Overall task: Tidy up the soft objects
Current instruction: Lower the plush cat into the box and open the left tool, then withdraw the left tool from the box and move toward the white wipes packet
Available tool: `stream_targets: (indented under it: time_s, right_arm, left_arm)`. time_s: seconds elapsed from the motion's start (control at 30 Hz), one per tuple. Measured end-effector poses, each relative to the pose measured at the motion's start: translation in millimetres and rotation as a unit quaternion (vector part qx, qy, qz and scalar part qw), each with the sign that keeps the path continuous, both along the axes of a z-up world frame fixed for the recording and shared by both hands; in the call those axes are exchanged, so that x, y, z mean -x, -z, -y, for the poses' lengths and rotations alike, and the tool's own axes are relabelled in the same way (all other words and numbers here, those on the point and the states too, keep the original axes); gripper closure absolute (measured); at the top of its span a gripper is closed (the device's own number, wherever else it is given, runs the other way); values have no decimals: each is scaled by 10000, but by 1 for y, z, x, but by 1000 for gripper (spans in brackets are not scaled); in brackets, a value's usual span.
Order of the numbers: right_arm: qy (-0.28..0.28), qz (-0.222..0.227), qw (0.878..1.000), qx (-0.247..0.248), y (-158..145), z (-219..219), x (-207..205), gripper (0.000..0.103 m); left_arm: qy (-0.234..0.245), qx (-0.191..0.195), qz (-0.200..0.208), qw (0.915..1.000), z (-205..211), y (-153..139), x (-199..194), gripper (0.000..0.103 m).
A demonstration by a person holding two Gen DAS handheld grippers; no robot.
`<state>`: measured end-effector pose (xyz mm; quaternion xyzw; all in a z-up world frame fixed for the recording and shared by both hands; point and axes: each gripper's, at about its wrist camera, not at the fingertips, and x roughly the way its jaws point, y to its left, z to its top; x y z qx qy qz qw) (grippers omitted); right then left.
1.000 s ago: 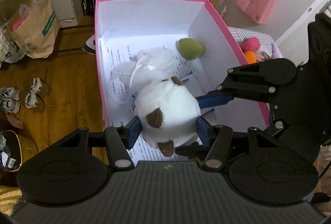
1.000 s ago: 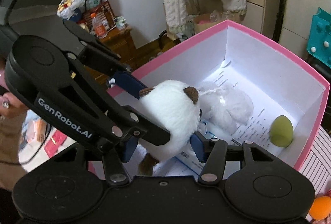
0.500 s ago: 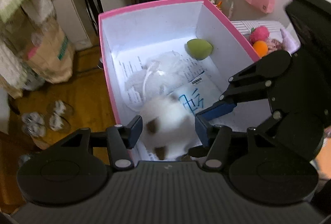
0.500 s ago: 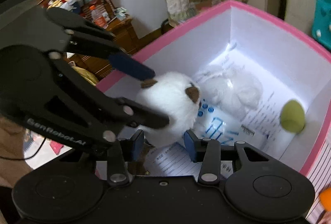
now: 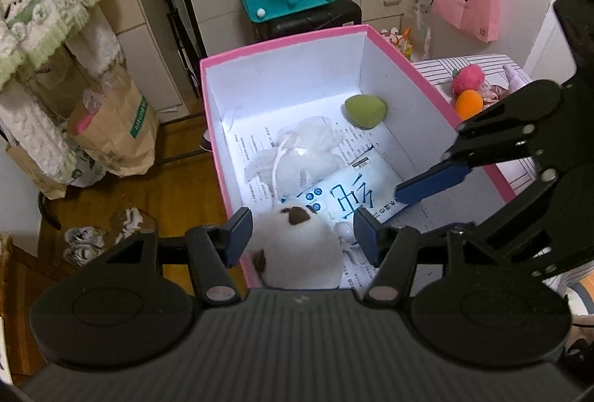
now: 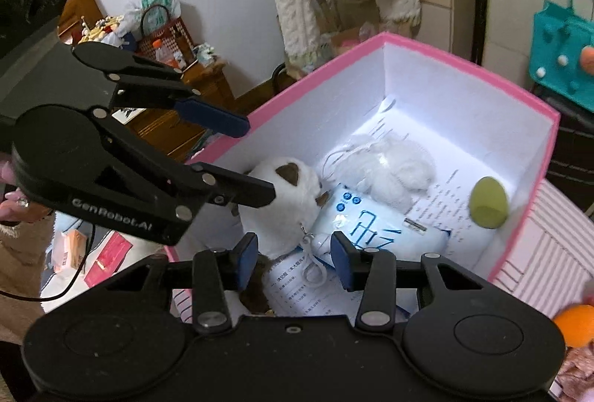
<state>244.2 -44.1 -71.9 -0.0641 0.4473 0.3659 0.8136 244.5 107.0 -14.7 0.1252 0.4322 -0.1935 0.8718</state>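
Cluttered bedroom corner, wooden floor. Left tongs (image 5: 302, 235) spread, having just been opening, clear of the white plush toy (image 5: 297, 249) below them; right tongs (image 6: 293, 259) partly apart, having closed somewhat, gripping nothing. The plush lies in the pink box (image 5: 282, 45) with a tissue pack (image 5: 345, 194), mesh puff (image 5: 300, 153) and green sponge (image 5: 365, 110). Judged partly done: orange ball (image 5: 469, 104) and pink pompom (image 5: 468, 77) remain outside.

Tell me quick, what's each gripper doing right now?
Left gripper: open, just widened, white plush toy loose below.
Right gripper: open, holding nothing.
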Motion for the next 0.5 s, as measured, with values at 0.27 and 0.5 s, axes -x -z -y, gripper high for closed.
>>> stream_targets:
  time_s: [0.27, 0.5]
  right_arm:
    - [200, 302, 9993, 49, -20, 12, 23, 54]
    - [409, 572, 9974, 174, -36, 28, 44, 53]
  left_arm:
    - [51, -45, 72, 10000, 7, -13, 21, 39]
    - [104, -71, 267, 9996, 13, -27, 46, 37]
